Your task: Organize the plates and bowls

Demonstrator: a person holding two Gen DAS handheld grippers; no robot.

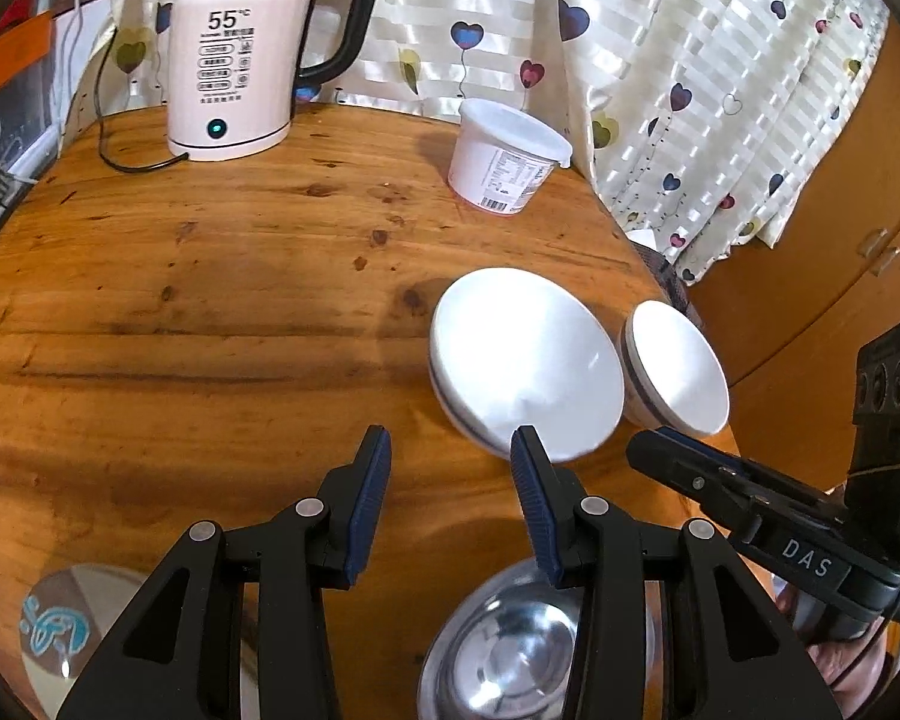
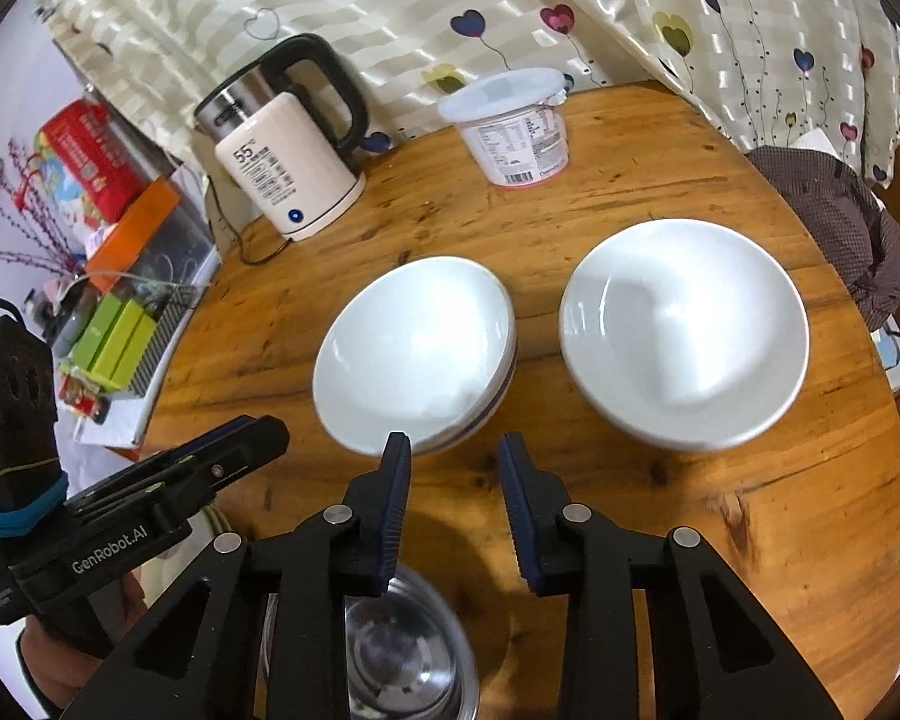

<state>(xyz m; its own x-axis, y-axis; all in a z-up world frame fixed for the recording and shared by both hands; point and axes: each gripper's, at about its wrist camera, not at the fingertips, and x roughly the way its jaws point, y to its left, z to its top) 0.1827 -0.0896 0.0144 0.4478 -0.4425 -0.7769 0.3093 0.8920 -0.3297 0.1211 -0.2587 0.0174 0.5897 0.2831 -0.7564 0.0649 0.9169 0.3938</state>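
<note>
On the round wooden worktop [image 2: 630, 210], two white ceramic bowls [image 2: 417, 354] [image 2: 684, 330] sit side by side toward its right edge; a steel bowl [image 2: 402, 654] lies under my empty, spread left fingers [image 1: 450, 450] and right fingers [image 2: 453, 453].

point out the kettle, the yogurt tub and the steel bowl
kettle [image 2: 288, 180], right wrist view, on its white front panel
yogurt tub [image 2: 519, 147], right wrist view, on its label side
steel bowl [image 1: 504, 654], left wrist view, on its shiny inside
</note>
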